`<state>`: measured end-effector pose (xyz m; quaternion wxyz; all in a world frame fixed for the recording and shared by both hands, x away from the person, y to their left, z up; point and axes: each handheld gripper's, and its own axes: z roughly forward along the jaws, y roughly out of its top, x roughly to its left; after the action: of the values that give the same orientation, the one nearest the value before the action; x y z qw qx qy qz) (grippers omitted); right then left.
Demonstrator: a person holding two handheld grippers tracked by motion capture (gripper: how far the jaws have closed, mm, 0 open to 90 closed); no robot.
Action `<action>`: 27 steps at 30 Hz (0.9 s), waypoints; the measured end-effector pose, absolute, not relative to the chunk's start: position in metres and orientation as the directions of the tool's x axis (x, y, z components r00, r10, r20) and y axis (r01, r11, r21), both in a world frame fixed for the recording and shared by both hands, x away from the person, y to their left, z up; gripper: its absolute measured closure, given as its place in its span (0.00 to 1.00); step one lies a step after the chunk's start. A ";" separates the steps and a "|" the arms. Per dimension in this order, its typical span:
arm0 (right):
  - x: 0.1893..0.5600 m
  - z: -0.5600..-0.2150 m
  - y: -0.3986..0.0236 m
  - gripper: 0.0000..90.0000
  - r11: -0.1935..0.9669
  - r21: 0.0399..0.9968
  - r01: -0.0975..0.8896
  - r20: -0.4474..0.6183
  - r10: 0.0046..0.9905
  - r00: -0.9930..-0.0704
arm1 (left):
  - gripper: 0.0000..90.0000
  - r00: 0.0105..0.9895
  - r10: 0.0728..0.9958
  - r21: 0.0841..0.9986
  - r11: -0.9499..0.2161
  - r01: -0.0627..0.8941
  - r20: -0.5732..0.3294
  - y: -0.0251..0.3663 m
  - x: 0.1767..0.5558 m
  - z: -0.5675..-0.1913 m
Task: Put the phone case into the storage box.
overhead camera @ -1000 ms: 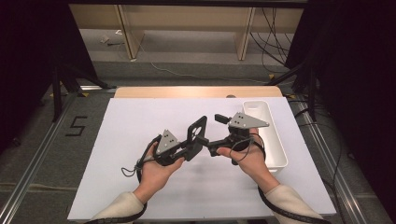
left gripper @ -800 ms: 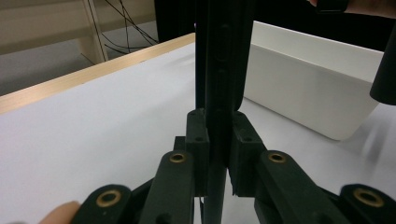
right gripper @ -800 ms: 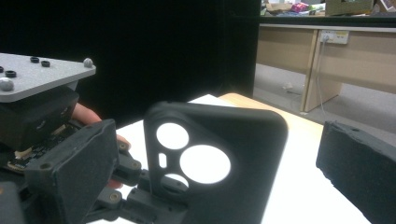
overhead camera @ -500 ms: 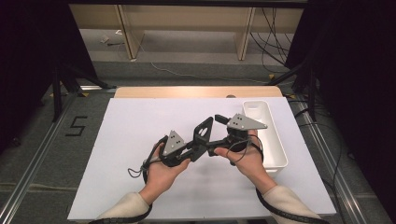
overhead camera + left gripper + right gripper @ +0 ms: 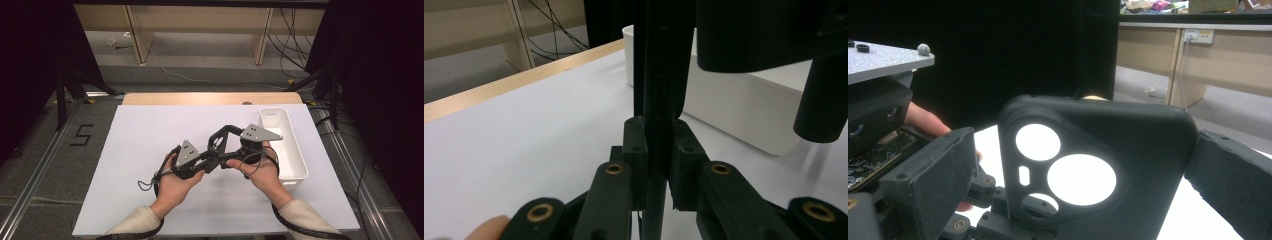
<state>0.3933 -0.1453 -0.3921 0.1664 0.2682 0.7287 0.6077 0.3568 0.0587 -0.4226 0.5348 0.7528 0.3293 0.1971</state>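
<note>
A black phone case [image 5: 223,131] with round camera cut-outs stands upright over the middle of the white table [image 5: 150,135]. My left gripper [image 5: 212,152] is shut on it; in the left gripper view the jaws pinch the thin edge of the case [image 5: 659,60] at the gripper's tip [image 5: 656,150]. My right gripper [image 5: 226,150] faces it from the right. In the right gripper view the case [image 5: 1148,165] stands face-on between the two pads [image 5: 933,165], which are apart on either side of it, so this gripper [image 5: 1083,170] is open.
A long white bin [image 5: 287,145] lies along the table's right side, just beyond my right hand; the bin [image 5: 744,110] stands close behind the case in the left gripper view. A wooden strip [image 5: 210,98] runs along the table's far edge. Cables trail from both grippers.
My left gripper has moved right with the case, bringing it between the jaws of my right gripper. The right hand has barely shifted.
</note>
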 end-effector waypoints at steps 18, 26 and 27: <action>0.394 -0.396 -0.145 0.10 0.095 0.975 0.199 0.100 0.615 -0.782 | 0.89 0.711 0.700 0.936 -0.201 0.288 -0.068 0.054 0.356 -0.424; 0.394 -0.397 -0.147 0.15 0.079 0.976 0.201 0.108 0.627 -0.771 | 0.89 0.710 0.700 0.937 -0.194 0.292 -0.076 0.054 0.356 -0.424; 0.394 -0.397 -0.147 0.15 0.079 0.976 0.202 0.109 0.628 -0.771 | 0.89 0.710 0.700 0.937 -0.194 0.291 -0.076 0.054 0.356 -0.424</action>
<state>0.3937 -0.1466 -0.3967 0.1735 0.2908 0.7135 0.6134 0.3561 0.0543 -0.4242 0.5420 0.7491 0.3308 0.1885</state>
